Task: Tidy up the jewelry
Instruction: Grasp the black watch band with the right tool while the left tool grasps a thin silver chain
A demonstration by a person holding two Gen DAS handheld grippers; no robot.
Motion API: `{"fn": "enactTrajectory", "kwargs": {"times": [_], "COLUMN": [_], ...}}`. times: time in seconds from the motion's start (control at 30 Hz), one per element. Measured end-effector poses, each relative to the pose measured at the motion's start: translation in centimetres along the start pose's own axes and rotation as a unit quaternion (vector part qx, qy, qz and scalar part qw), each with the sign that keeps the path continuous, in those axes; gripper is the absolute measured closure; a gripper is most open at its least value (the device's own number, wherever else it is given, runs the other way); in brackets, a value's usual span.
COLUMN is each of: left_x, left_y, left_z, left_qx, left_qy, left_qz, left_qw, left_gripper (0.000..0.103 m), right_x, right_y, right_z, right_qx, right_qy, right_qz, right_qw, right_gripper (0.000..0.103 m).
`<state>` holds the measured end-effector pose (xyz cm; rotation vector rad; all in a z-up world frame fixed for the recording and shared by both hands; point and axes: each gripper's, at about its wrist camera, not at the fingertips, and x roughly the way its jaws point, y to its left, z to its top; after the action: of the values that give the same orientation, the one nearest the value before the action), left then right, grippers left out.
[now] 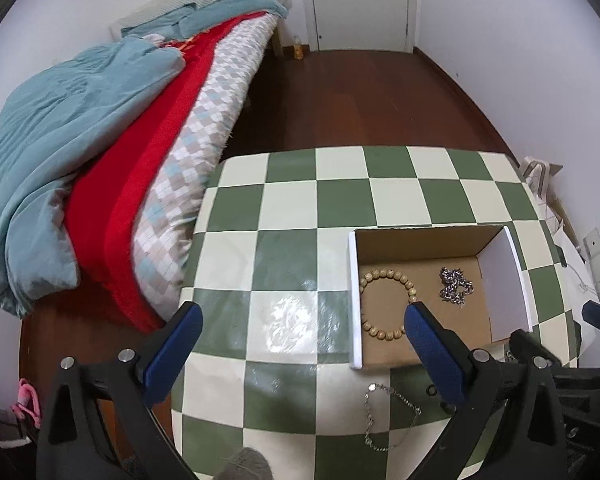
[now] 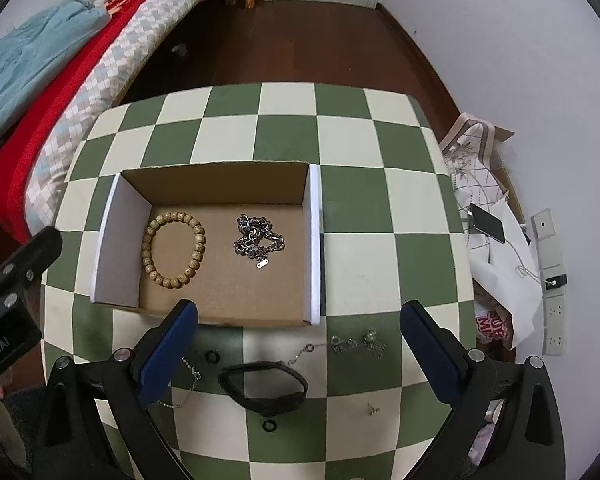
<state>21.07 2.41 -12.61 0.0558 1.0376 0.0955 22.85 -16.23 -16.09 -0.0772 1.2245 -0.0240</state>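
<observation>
An open cardboard box [image 2: 216, 188] [image 1: 424, 236] stands on the checked table. Inside lie a wooden bead bracelet [image 2: 174, 244] [image 1: 384, 304] and a bunched silver chain [image 2: 258, 240] [image 1: 454, 284]. In front of the box lie a black band [image 2: 264, 388], a thin silver chain [image 1: 384, 416] [image 2: 186, 384], a silver necklace with charms [image 2: 348, 346], two small black rings [image 2: 212, 357] and a small stud [image 2: 374, 409]. My left gripper [image 1: 304, 344] is open and empty, left of the box. My right gripper [image 2: 300, 340] is open and empty above the loose pieces.
A bed with blue, red and patterned bedding [image 1: 100, 160] stands close on the left of the table [image 1: 292, 208]. Bags, paper and a phone [image 2: 488, 222] lie by the wall on the right. The left gripper's body [image 2: 8, 300] shows at the left edge of the right wrist view.
</observation>
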Motion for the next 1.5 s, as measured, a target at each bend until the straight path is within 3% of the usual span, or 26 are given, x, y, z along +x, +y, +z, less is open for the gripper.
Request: {"fn": "enactTrajectory", "kwargs": {"times": [0.67,0.97,1.07,1.23,1.37,1.5], "left_x": [-11.8,-13.6,-12.7,-8.9,-4.7,-1.4], "left_y": [2.5,3.1,3.4,3.5,3.2,2.2], "left_z": [-4.1,-6.4,-7.2,-8.4,-9.4,-10.6], "left_qx": [-0.020,-0.038,-0.047,-0.057,-0.050,-0.030], "left_qy": [-0.102,-0.135,-0.138,-0.108,-0.067,-0.031], "left_qz": [-0.004,0.011,0.021,0.042,0.054,0.049], "left_qw": [0.9946,0.9900,0.9891,0.9916,0.9950,0.9979], "left_gripper": [0.000,0.000,0.000,0.000,0.000,0.000], "right_x": [-12.8,-15.9,-14.9,-9.5,-3.8,1.2], "right_y": [-0.3,-0.4,-0.6,-1.8,-2.6,-3.1], "right_z": [-5.6,-8.3,-9.0,-9.8,-10.5,-11.2], "right_qx": [0.011,0.015,0.015,0.041,0.071,0.101], "right_qy": [-0.127,-0.164,-0.166,-0.126,-0.074,-0.037], "right_qz": [0.007,0.037,0.041,0.047,0.058,0.067], "right_qw": [0.992,0.986,0.985,0.990,0.993,0.992], "right_gripper": [0.001,0.001,0.001,0.001,0.030,0.032]}}
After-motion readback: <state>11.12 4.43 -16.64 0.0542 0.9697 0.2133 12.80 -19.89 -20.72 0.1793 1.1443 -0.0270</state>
